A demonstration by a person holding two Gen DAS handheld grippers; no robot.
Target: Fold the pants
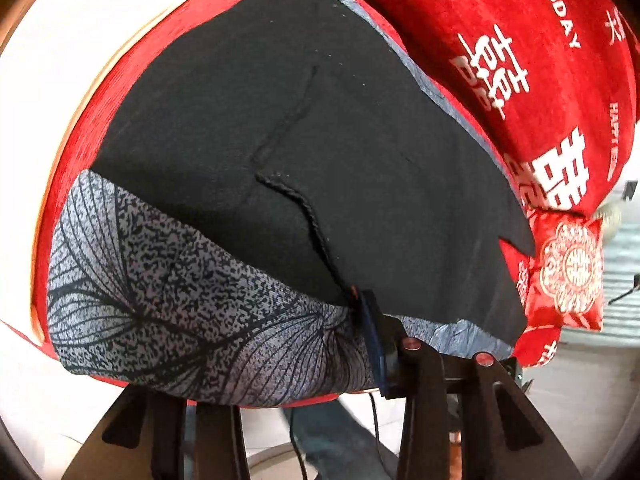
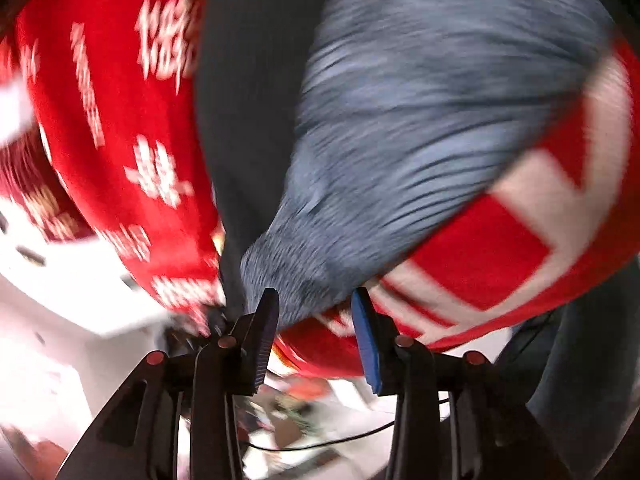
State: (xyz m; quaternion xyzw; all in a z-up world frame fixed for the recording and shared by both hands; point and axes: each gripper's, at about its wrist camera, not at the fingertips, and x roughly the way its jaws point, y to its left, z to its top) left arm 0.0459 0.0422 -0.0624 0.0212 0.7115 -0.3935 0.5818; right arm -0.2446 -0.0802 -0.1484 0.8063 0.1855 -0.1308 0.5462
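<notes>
Your pants (image 1: 320, 152) lie spread across the red bed cover (image 1: 76, 160), black inside face up, with the grey leaf-print outer face (image 1: 168, 296) turned back along the near edge. Take the pants as your landmark for everything else.

Your left claw (image 1: 370, 334) sits at the near edge of the pants, right where the black seam meets the leaf-print band. Only one blue-padded finger (image 1: 374, 344) shows; the other is hidden under the fabric. The claw is pinched down on the pants, gripping that edge.

Beyond the far side of the pants lies a red quilt (image 1: 540, 60) with white lettering, and a small red embroidered cushion (image 1: 568, 272) rests just beside the pants' right-hand corner.

From your right wrist the view is badly smeared. Your right claw (image 2: 316, 320) stands partly open, its two fingers apart, and a bunched tip of the grey pants fabric (image 2: 400, 120) hangs between them. You cannot tell from this blur whether the pads are pressing on it; they look clear of the cloth. A black strip of the pants runs up just to the left of the grey bunch, with red quilt on both sides.
</notes>
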